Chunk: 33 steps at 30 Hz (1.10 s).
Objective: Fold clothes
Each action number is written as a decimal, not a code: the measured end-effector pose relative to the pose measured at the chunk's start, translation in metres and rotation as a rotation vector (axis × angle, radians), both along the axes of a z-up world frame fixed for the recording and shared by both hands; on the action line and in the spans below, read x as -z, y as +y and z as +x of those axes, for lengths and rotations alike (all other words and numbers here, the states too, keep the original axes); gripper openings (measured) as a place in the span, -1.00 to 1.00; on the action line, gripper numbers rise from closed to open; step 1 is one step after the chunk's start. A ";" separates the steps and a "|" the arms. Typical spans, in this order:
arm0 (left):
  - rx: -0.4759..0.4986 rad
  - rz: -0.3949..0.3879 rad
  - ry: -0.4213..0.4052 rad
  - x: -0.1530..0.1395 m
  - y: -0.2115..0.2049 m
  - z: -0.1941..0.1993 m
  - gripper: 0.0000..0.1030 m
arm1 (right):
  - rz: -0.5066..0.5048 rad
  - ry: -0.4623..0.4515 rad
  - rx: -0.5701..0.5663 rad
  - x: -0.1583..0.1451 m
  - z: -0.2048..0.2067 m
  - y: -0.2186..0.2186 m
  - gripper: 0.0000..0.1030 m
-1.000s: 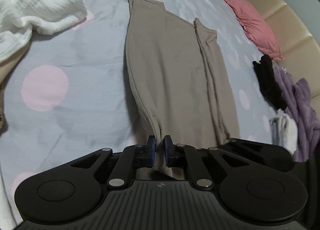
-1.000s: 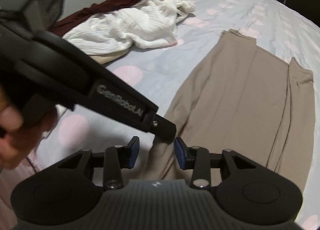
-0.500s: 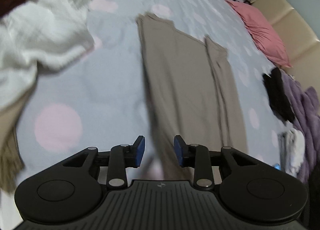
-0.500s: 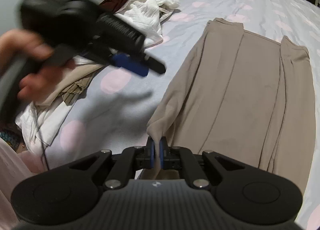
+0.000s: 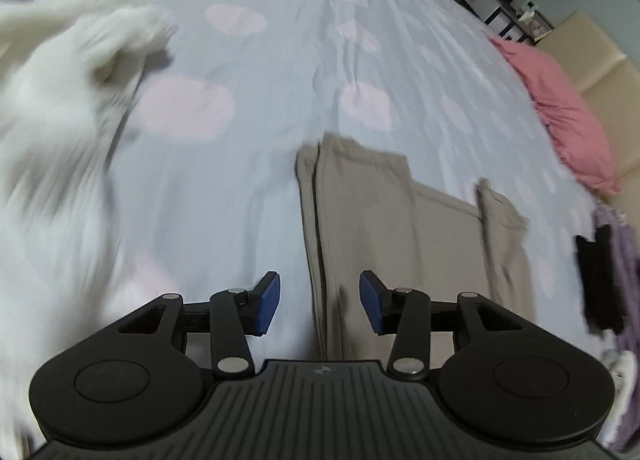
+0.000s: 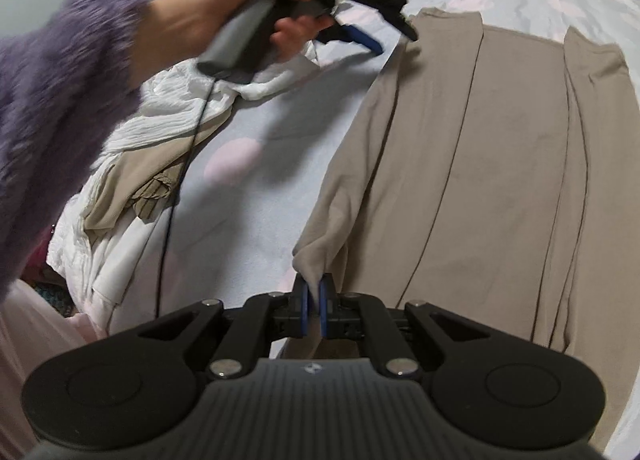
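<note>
The beige garment [image 6: 472, 164] is lying lengthwise on the dotted bedsheet [image 5: 280, 60]; its near corner is being pinched by the right gripper [image 6: 315, 310], while the far corner is being approached by the left gripper [image 5: 319, 302], jaws opening, empty.

Fuzzy purple sleeve [image 6: 60, 108]; black tongs [image 6: 314, 310] with blue pads [image 5: 267, 302].
</note>
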<state>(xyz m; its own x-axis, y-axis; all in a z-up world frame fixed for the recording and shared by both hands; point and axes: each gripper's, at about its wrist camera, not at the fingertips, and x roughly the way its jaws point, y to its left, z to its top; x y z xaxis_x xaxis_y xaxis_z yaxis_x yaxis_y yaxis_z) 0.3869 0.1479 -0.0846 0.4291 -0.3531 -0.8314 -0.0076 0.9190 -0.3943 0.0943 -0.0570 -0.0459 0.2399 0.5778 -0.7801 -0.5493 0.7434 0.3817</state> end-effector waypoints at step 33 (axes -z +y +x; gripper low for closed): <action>0.327 0.321 -0.210 -0.043 -0.172 0.036 -0.96 | 0.147 0.092 0.314 0.011 -0.010 -0.107 -0.86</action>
